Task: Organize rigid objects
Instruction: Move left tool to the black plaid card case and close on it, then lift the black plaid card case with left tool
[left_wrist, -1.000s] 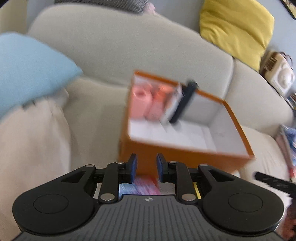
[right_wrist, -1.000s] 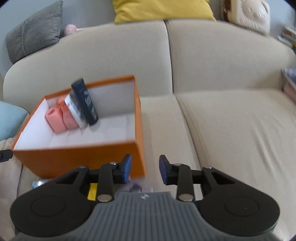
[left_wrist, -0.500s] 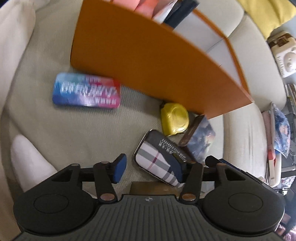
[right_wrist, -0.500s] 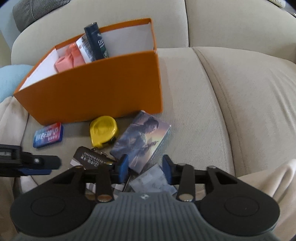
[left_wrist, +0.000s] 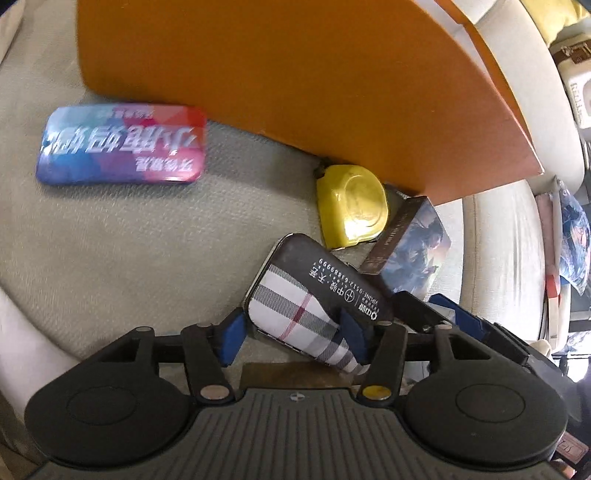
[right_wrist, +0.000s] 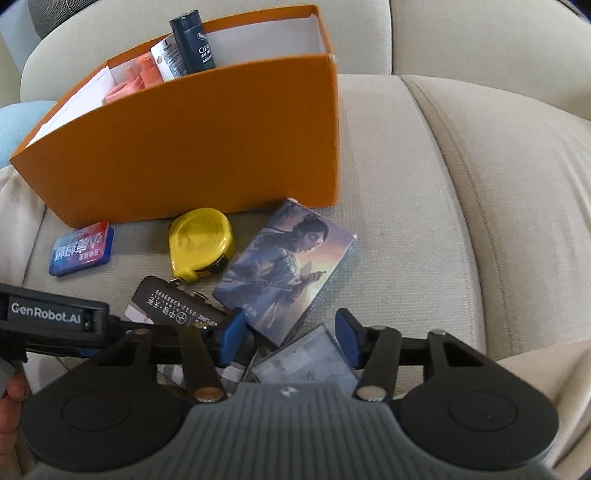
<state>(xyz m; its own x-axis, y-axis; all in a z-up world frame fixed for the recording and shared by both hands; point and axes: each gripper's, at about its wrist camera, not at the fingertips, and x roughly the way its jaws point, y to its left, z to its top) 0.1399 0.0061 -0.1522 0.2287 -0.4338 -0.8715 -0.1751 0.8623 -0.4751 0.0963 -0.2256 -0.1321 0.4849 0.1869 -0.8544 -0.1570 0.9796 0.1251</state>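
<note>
The plaid tin (left_wrist: 295, 314), a flat case with a black end printed in white characters, lies on the beige sofa seat (right_wrist: 424, 184) in front of the orange box (right_wrist: 192, 147). The left gripper (left_wrist: 291, 339) is lowered over it, jaws closing with the tin's plaid end between them; the right pad overlaps the tin's edge, the left pad stands just beside it, and firm contact cannot be confirmed.

Just beyond the tin sits the yellow tape measure (left_wrist: 351, 205), close against the box wall. Beside that lies an illustrated card box (right_wrist: 284, 269), flat, its far corner near the orange box's end. A blue and pink tin (left_wrist: 122, 144) lies well to the left, close to the box front.

The right gripper (right_wrist: 290, 338) hangs over a clear plastic case (right_wrist: 306, 360) lying at the near edge of the card box. Its jaws are opening, the case lying below and between them, not pressed.

Inside the orange box stand a dark blue bottle (right_wrist: 194, 44), a white tube (right_wrist: 166, 61) and pink containers (right_wrist: 142, 75), grouped at the left rear.

A light blue cushion (right_wrist: 18, 122) lies left of the box.
</note>
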